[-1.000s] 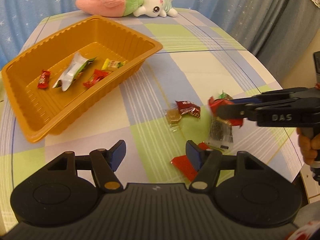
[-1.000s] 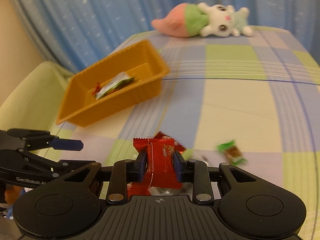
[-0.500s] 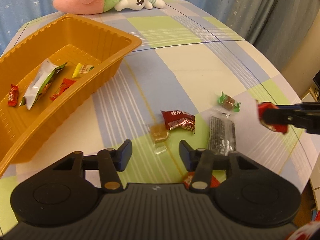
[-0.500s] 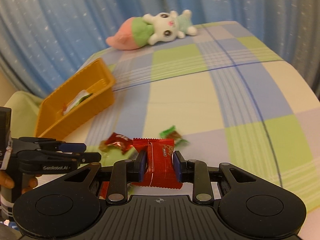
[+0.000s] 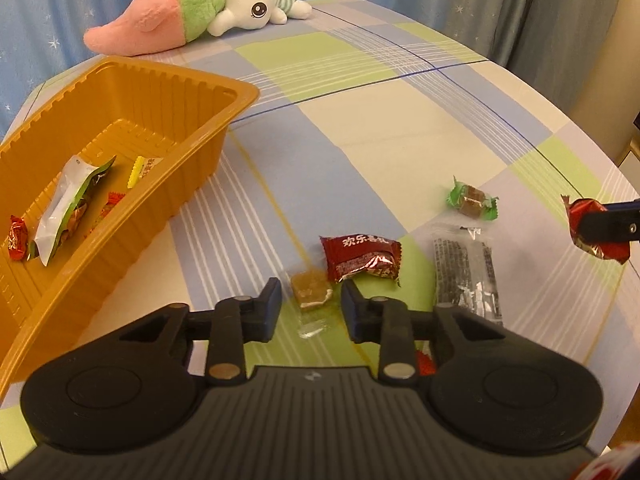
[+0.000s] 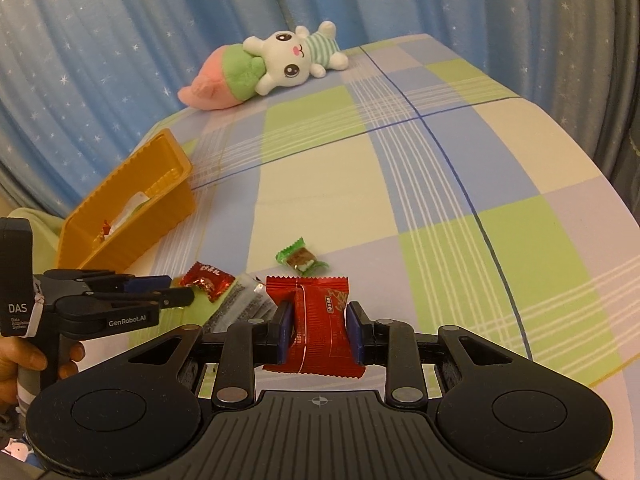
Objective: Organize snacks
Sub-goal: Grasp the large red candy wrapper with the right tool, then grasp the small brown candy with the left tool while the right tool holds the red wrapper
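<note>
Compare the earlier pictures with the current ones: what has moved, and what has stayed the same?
The right gripper carried its red packet up and rightward, off the snack pile. The left gripper advanced, open, until its fingers flank the clear-wrapped brown candy. The orange tray and plush toy stayed put.

Counted on the counter (image 5: 400, 128):
- 1 orange tray (image 5: 168, 80), 9 o'clock; inside: 4 wrapped snacks, i.e. 1 white-green packet (image 5: 64, 208), 1 yellow (image 5: 138, 168), 2 red (image 5: 17, 238).
- Loose, 5–6 o'clock: 1 dark red packet (image 5: 360, 258), 1 clear-wrapped amber candy (image 5: 310, 292), 1 green candy (image 5: 472, 200), 1 clear printed sachet (image 5: 466, 276).
- 1 red packet (image 6: 318, 326) between jaws.
- 1 plush toy (image 5: 200, 8), 12 o'clock.
</note>
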